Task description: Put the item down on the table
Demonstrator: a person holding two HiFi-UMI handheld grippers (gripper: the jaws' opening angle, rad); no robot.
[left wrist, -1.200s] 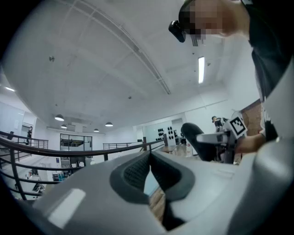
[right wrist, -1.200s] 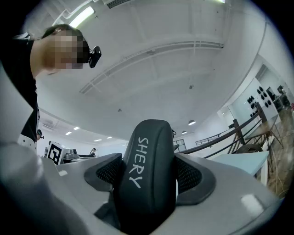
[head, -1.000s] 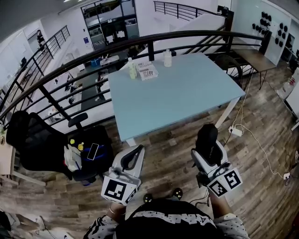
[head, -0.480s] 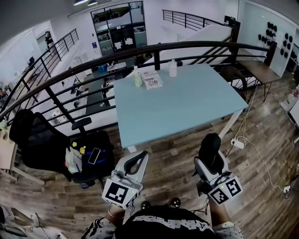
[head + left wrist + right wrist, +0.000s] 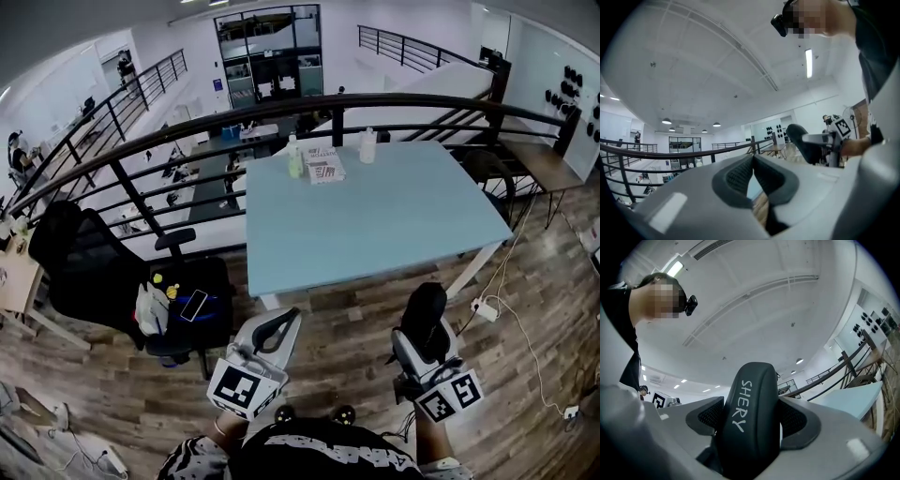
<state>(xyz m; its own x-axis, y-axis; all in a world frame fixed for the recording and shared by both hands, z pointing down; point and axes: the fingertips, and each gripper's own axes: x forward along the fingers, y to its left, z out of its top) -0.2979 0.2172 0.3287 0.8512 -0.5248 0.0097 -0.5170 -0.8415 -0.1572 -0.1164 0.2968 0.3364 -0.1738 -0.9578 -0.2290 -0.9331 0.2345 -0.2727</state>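
Observation:
My right gripper [image 5: 424, 314] is shut on a black case [image 5: 424, 311] marked SHERY [image 5: 751, 412], held over the wooden floor short of the table's near edge. The case sticks up between the pads in the right gripper view. My left gripper [image 5: 278, 323] is shut with nothing between its pads [image 5: 740, 176], also low over the floor, left of the right one. The light blue table [image 5: 375, 220] lies ahead of both grippers. In the left gripper view the right gripper with the black case [image 5: 802, 140] shows at right.
At the table's far edge stand a green bottle [image 5: 295, 161], a printed box [image 5: 324, 167] and a clear bottle [image 5: 367, 145]. A black railing [image 5: 187, 141] curves behind. A black chair [image 5: 178, 305] with a phone and bag is at left. A power strip [image 5: 486, 308] with cables lies at right.
The head view has tilted up and the table has drifted right and nearer. Both grippers hold about the same pose, the right still clamped on the case.

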